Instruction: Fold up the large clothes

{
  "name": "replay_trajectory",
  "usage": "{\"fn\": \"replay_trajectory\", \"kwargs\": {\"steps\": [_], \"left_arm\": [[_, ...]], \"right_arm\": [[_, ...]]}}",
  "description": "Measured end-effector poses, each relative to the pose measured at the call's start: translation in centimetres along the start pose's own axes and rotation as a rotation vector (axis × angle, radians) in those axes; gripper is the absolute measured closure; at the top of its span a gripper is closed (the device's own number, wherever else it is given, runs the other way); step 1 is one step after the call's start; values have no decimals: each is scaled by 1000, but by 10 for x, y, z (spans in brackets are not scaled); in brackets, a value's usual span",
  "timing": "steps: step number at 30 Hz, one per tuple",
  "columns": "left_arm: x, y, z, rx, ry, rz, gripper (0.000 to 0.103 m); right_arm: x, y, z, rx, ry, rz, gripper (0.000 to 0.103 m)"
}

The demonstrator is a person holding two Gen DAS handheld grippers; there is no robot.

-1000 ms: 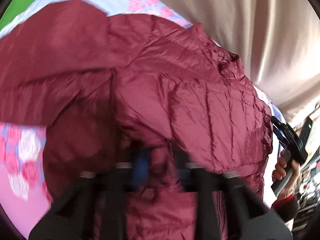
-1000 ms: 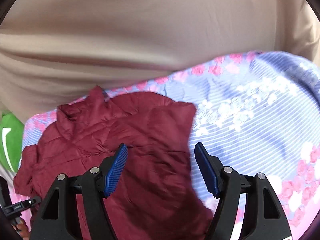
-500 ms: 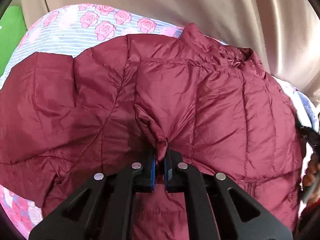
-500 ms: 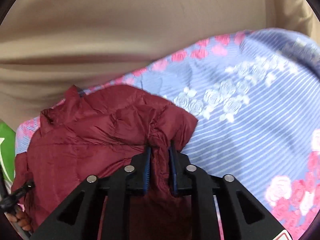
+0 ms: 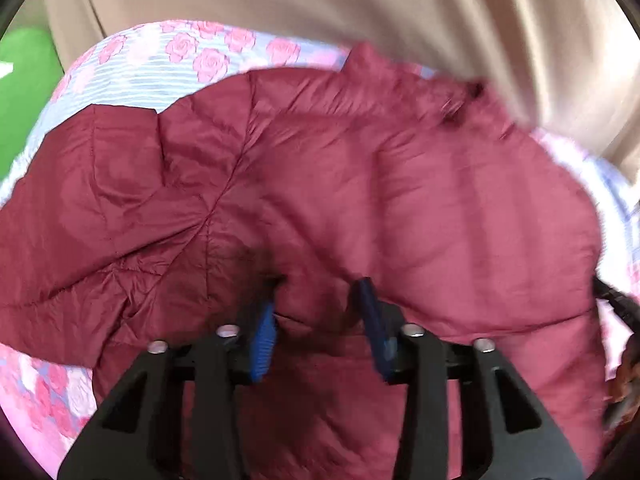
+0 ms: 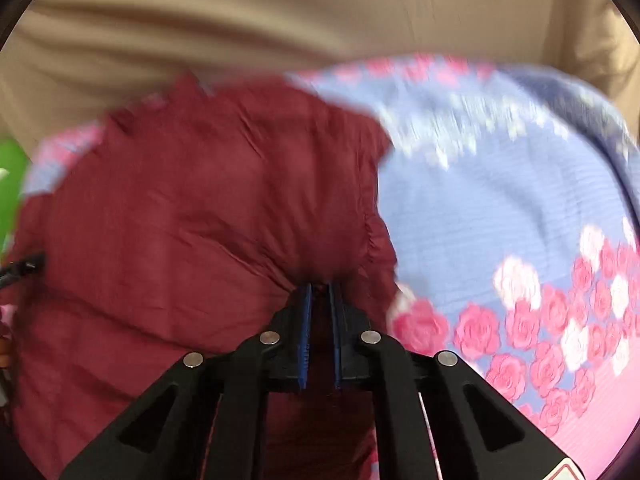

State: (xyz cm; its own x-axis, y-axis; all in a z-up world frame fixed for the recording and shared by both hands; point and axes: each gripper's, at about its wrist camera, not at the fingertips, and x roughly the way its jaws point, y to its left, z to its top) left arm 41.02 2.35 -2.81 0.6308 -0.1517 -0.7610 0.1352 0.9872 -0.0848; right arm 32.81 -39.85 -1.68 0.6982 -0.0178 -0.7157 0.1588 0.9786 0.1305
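Note:
A maroon quilted puffer jacket lies spread on a floral bedsheet. In the left wrist view my left gripper is open, its blue pads either side of a fold of the jacket near its lower edge. In the right wrist view the jacket fills the left half, and my right gripper is shut on a pinch of its right-hand edge. The collar points toward the far side. The picture is blurred by motion.
A beige curtain hangs behind the bed. A green object sits at the far left. The blue and pink rose sheet lies bare to the right of the jacket. The other gripper shows at the right edge of the left wrist view.
My left gripper, shut on the jacket half a second ago, has opened. My right gripper closed on the jacket's edge and has stayed shut, moving with it.

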Motion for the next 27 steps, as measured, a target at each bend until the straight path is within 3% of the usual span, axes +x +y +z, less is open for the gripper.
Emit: {"fn": "replay_trajectory", "kwargs": {"steps": [3, 6, 8, 10, 13, 16, 19, 21, 22, 27], "left_arm": [[5, 5, -5, -3, -9, 0, 69], [5, 3, -6, 9, -21, 12, 69], [5, 1, -8, 18, -36, 29, 69], [3, -3, -12, 31, -52, 42, 69], [5, -1, -11, 27, -57, 37, 69], [4, -2, -14, 28, -61, 38, 69], [2, 3, -17, 33, -63, 47, 69], [-1, 7, -20, 10, -68, 29, 66], [-3, 8, -21, -8, -68, 24, 63], [-38, 56, -38, -169, -74, -12, 53]], "right_arm": [[-8, -11, 1, 81, -8, 22, 103], [-28, -10, 5, 71, -88, 54, 103], [-20, -11, 9, 53, -77, 34, 103], [8, -15, 6, 52, 17, -12, 103], [-1, -15, 9, 81, -7, -29, 103], [-30, 3, 17, 53, -96, 20, 103], [-18, 19, 25, -23, -88, -49, 103], [11, 14, 23, -25, -13, -104, 103], [15, 11, 22, -9, -18, -92, 103], [-20, 19, 15, -9, -20, -95, 101]]}}
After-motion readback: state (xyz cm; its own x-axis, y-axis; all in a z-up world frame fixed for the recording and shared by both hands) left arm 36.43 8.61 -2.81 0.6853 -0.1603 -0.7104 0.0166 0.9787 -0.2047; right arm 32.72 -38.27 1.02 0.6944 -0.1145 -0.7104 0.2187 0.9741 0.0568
